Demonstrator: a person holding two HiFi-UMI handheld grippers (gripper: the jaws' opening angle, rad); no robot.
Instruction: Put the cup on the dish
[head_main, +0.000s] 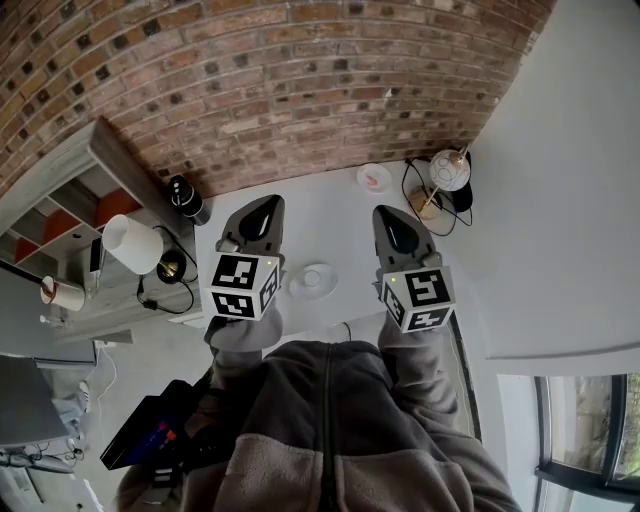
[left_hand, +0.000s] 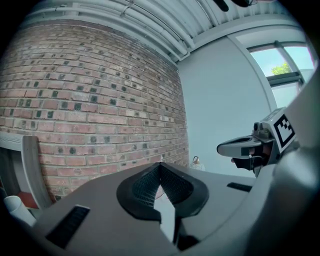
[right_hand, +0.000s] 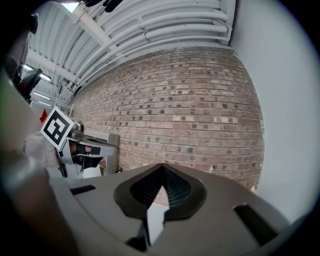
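Head view only, clear dish (head_main: 318, 280) on table (head_main: 330, 215)

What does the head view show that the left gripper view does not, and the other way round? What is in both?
Only the head view shows the white table, a small round dish lying on it, and the person's grey jacket. Only the left gripper view shows the ceiling pipes, and that the left claw is shut with nothing in it. Both views show the brick wall and the right claw.
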